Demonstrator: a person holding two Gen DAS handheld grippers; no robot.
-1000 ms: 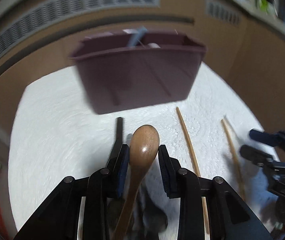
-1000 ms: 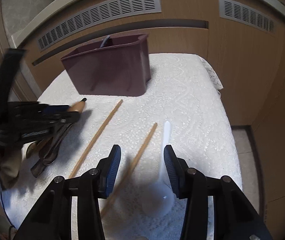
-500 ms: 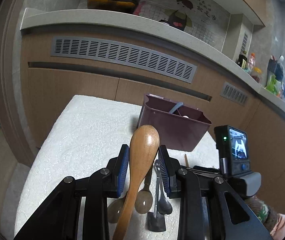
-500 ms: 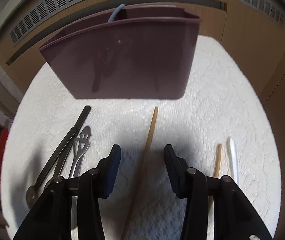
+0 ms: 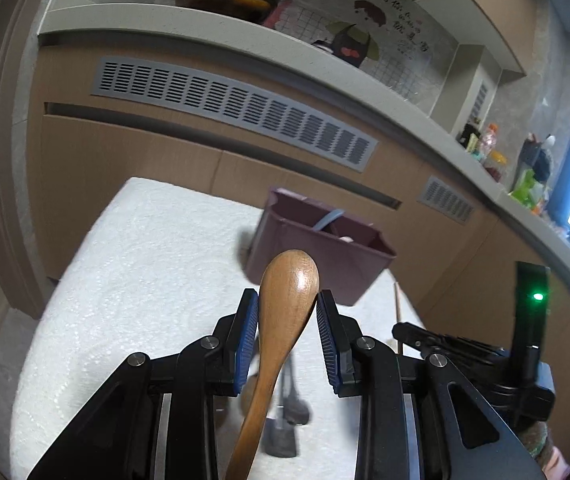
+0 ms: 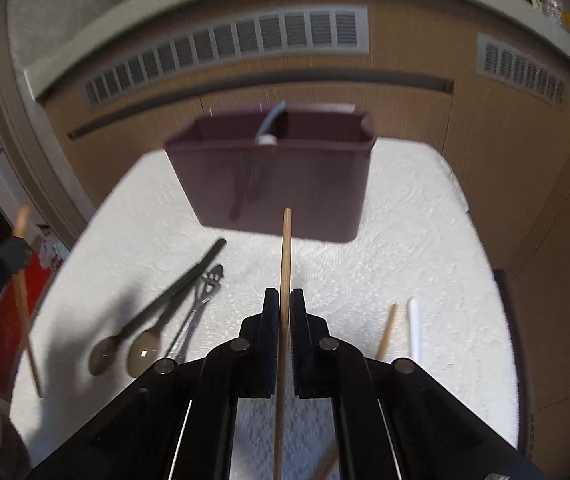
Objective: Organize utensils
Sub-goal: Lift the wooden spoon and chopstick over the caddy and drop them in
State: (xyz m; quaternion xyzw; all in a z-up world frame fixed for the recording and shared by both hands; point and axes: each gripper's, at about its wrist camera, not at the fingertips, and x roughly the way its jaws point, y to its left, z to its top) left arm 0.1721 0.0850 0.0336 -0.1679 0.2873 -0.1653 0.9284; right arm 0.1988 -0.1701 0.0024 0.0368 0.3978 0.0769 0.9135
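Observation:
My left gripper (image 5: 288, 300) is shut on a wooden spoon (image 5: 285, 312), bowl end forward, held above the white cloth. My right gripper (image 6: 284, 300) is shut on a wooden chopstick (image 6: 285, 248) that points at the maroon utensil bin (image 6: 281, 184). The bin also shows in the left wrist view (image 5: 321, 252), with a blue handle standing in it. On the cloth lie metal spoons (image 6: 125, 348), a dark utensil (image 6: 181, 284), a second chopstick (image 6: 387, 332) and a white utensil (image 6: 415, 328). The right gripper's body shows at the right of the left wrist view (image 5: 465, 356).
The white cloth (image 6: 405, 248) covers a small table standing against wooden cabinets with vent grilles (image 5: 229, 108). The table edge drops off at right (image 6: 501, 280). The left gripper with the spoon handle is at the left edge of the right wrist view (image 6: 21, 264).
My right gripper has closed on the chopstick and lifted it off the cloth. My left gripper keeps holding the wooden spoon and has shifted slightly.

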